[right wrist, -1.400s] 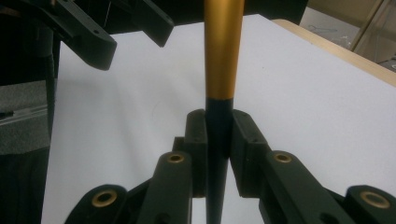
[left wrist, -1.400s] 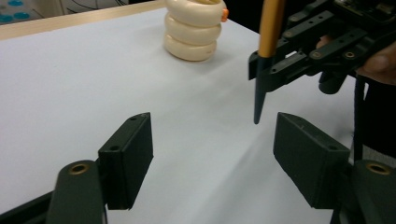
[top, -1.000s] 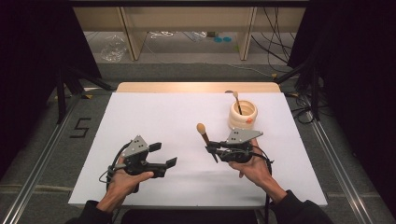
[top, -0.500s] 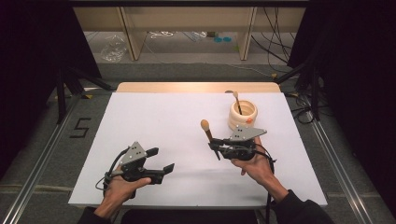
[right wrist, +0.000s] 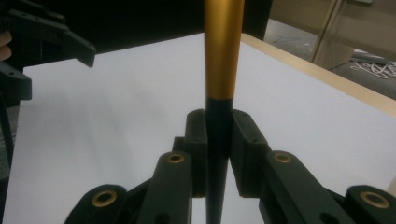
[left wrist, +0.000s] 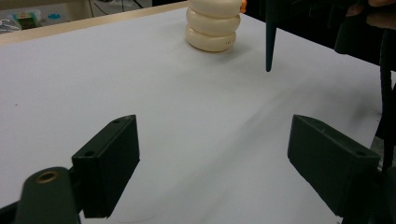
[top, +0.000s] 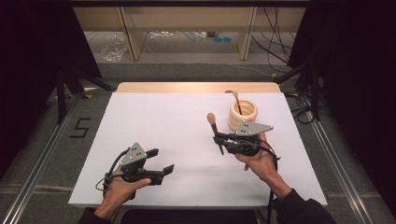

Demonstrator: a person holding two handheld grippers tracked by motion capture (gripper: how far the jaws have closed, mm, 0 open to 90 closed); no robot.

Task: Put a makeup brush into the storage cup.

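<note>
My right gripper (top: 220, 140) is shut on a make-up brush (top: 214, 127) with a dark handle, a gold ferrule and a peach head, held off the white mat (top: 163, 116) with the head pointing away. In the right gripper view the pads clamp the dark handle of the brush (right wrist: 223, 56) just below the gold part, inside the right gripper (right wrist: 218, 140). A cream ringed holder (top: 243, 115) stands just beyond, with a second brush (top: 236, 99) in it. My left gripper (top: 161, 161) rests at the front left, open and with nothing between its jaws. The left gripper (left wrist: 215, 158) faces the holder (left wrist: 213, 28) and the held brush's pointed end (left wrist: 269, 46).
The mat lies on a wooden table whose far edge (top: 196, 87) shows beyond it. Metal rails (top: 336, 154) run along both sides. A shelf with clutter (top: 187, 37) stands behind the table. The left gripper (right wrist: 46, 37) shows far off in the right gripper view.
The held brush's head has shifted slightly right and away, closer to the holder. The left hand has slid a little toward the table's front edge.
</note>
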